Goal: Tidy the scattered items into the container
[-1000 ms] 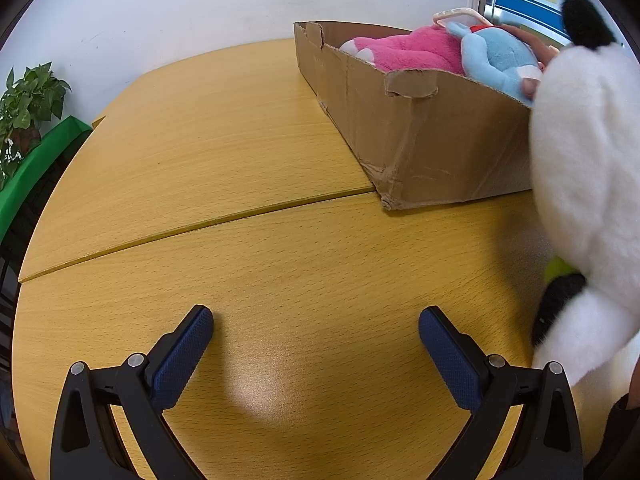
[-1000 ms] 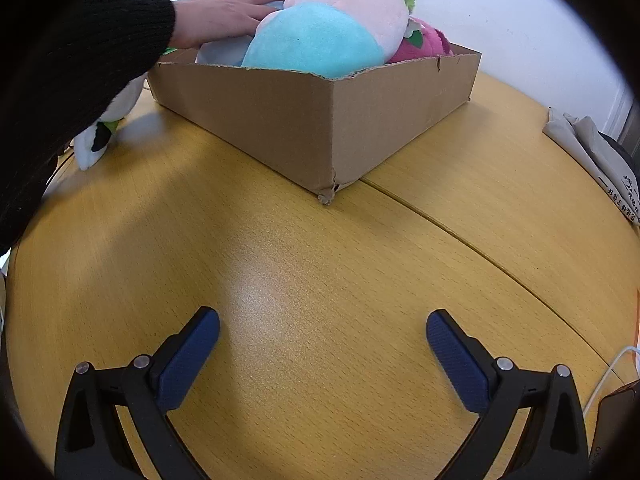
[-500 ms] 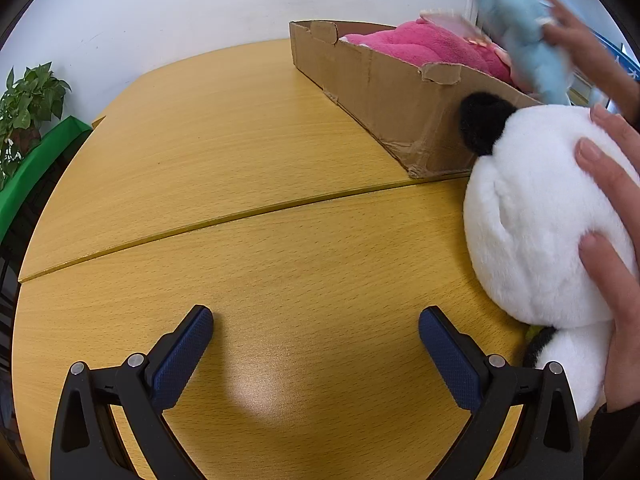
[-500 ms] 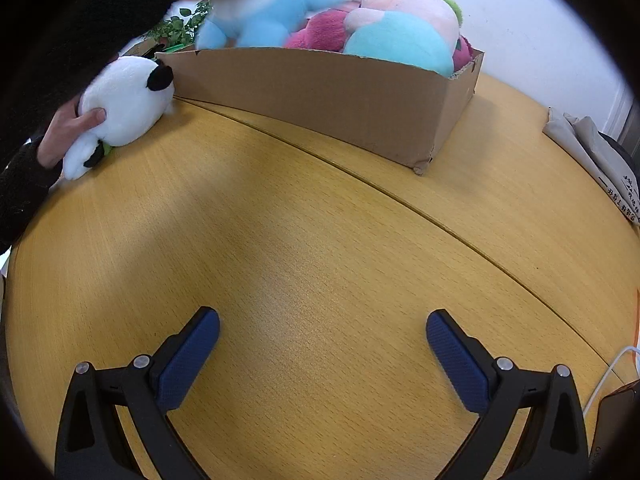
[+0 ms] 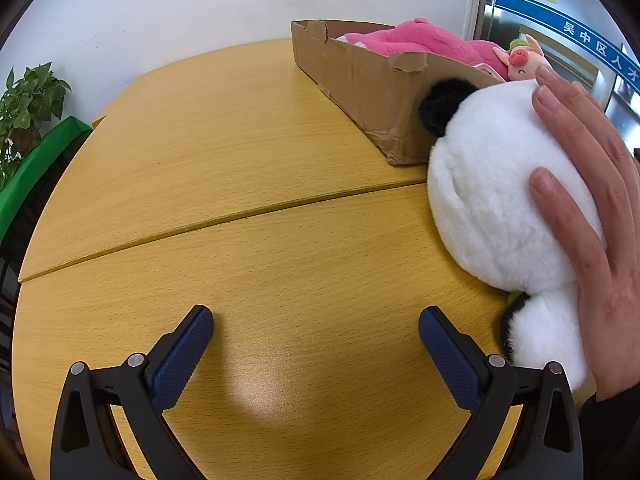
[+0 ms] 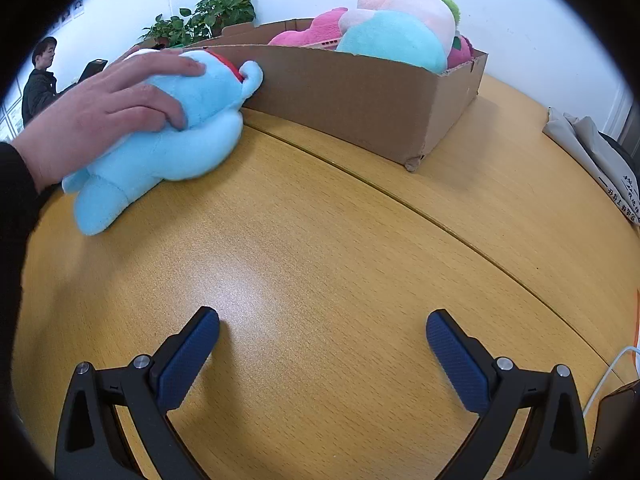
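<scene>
— What's the surface like where you are?

— A yellow wood-grain counter (image 5: 224,152) in two pieces, one curved seam running across it. A white wall stands behind it, with a potted plant (image 5: 28,104) off to the side.

— And your tools?

— I have two, both released. My left tool (image 5: 316,332) hovers over bare wood with its blue pads wide apart and nothing between them. My right tool (image 6: 322,334) is the same.

— Where's the container?

— One cardboard box (image 6: 360,96) sits at the far side of the counter. In it I count a pink plush (image 5: 416,40) and a pink-and-teal plush (image 6: 400,28).

— What's outside the box?

— Two toys. A white panda plush (image 5: 492,192) lies on the counter touching the box's corner, with a bare hand (image 5: 588,200) on it. A light blue plush (image 6: 172,140) lies against the box's long side under another hand (image 6: 104,116).
</scene>
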The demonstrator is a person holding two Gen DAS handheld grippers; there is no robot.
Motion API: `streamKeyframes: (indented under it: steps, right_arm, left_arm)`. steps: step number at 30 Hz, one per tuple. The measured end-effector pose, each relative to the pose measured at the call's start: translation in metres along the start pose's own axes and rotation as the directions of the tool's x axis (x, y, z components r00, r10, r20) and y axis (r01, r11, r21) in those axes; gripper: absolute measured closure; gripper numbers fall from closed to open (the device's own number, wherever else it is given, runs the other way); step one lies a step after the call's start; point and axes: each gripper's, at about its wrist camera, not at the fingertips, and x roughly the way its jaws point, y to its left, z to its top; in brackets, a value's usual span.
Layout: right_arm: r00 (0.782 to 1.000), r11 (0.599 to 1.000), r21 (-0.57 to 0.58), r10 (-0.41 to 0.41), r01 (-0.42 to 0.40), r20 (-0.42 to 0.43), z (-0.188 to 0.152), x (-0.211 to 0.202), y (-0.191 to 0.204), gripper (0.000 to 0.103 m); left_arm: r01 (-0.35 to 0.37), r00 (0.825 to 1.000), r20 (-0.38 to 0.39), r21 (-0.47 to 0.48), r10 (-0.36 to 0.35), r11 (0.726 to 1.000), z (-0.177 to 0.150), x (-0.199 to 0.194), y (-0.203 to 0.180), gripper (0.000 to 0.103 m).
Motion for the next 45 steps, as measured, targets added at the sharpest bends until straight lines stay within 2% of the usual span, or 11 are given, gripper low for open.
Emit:
streamKeyframes:
  steps: [45]
  right_arm:
    - [1.000,1.000,-0.002,0.001,-0.001,0.001,0.0013,0.0015,-0.0027,0.000]
  left_arm:
    - [0.000,1.000,0.000,0.000,0.000,1.000,-0.0024,-0.0017,-0.0020,0.000]
